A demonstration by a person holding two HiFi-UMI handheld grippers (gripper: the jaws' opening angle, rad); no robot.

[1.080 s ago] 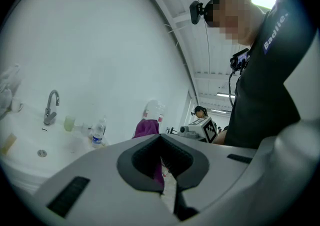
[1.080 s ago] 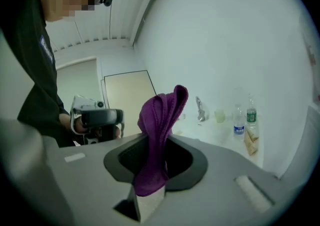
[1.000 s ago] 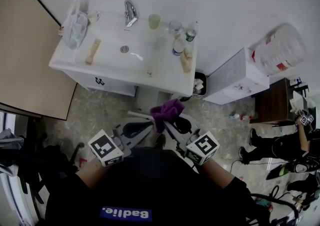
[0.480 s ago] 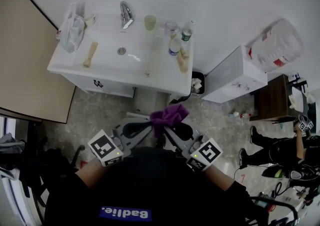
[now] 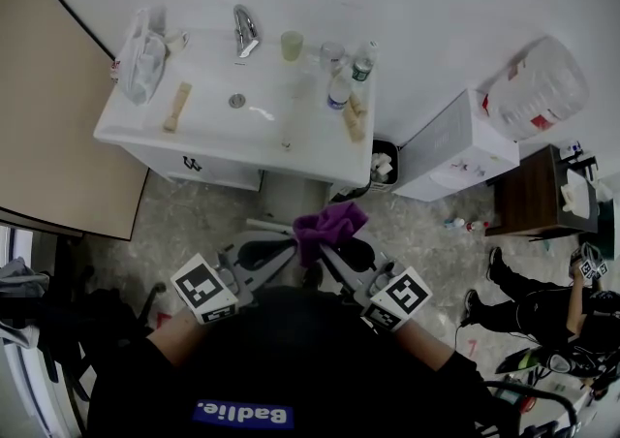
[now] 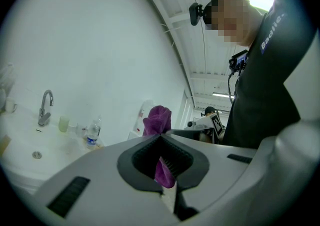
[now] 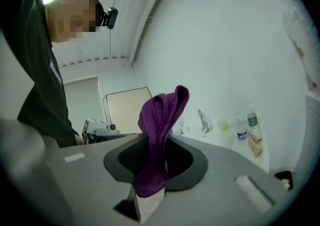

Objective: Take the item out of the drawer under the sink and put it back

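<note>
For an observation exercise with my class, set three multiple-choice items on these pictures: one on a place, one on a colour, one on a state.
1. Where does the pale green cup stand?
A. on the floor
B. on the sink top, beside the tap
C. inside a bin

2. What colour is the cloth?
A. yellow
B. white
C. purple

3. How do the jaws of the right gripper stand?
A. closed on the cloth
B. wide apart and empty
C. closed on a bottle

Answers: 1 B, the head view shows it just right of the tap; 2 C, it is purple in every view; 3 A, the right gripper view shows the cloth pinched between the jaws.
</note>
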